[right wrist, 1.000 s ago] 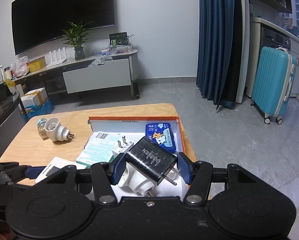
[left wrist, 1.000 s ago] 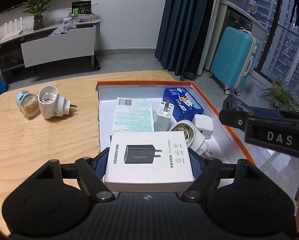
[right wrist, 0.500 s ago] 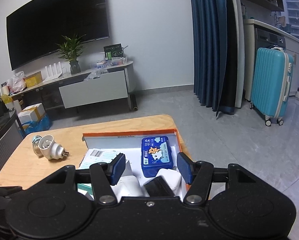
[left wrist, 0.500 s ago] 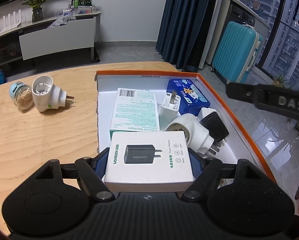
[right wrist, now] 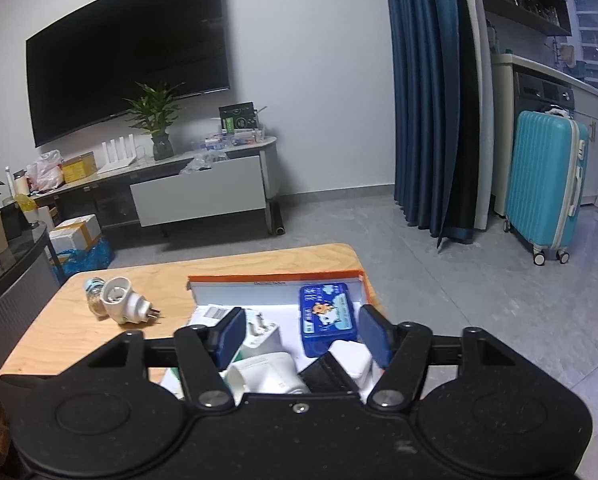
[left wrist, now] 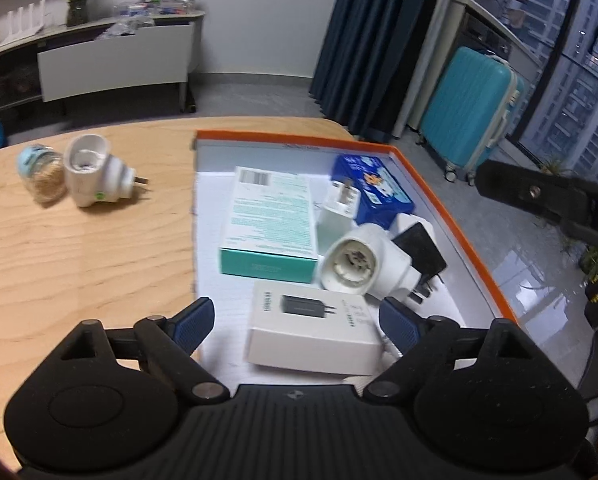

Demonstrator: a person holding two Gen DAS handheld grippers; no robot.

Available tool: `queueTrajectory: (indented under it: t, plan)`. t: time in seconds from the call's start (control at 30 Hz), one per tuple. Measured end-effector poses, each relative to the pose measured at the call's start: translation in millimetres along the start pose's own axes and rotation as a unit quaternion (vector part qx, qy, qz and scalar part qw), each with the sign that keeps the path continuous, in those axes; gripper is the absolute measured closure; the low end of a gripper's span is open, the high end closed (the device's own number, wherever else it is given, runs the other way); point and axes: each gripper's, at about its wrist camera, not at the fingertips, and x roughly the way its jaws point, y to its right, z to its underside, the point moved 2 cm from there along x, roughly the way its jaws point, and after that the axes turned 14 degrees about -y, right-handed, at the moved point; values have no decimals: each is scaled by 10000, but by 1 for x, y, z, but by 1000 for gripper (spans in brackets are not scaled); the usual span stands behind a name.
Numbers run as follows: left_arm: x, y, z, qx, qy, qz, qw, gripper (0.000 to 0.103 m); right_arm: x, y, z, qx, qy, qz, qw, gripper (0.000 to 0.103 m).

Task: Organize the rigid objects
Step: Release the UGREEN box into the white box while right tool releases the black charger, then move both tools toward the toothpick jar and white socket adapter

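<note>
The left gripper (left wrist: 295, 322) is opening, and its pads no longer touch the white charger box (left wrist: 313, 328) lying at the near end of the orange tray (left wrist: 455, 216). The right gripper (right wrist: 301, 336) is opening too, holding nothing, above the black charger (right wrist: 325, 374) in the tray.

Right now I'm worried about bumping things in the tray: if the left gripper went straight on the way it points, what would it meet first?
Most likely the white charger box, lying in the orange-rimmed tray between the opening pads of the left gripper; depth is uncertain.
</note>
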Motion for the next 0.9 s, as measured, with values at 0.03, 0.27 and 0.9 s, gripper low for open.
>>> queueTrajectory:
  t: [0.03, 0.27, 0.9]
  plan:
    - [-2, -2, 0, -24, -1, -45, 10000, 10, -1, -4, 1, -40, -10, -6, 10000, 24]
    - [-24, -20, 1, -178, 109, -468, 9987, 4, -3, -26, 2, -200, -105, -95, 9997, 18]
    - [-55, -87, 12, -872, 273, -814, 9925, 1, 5, -91, 0, -762, -332, -409, 9957, 15]
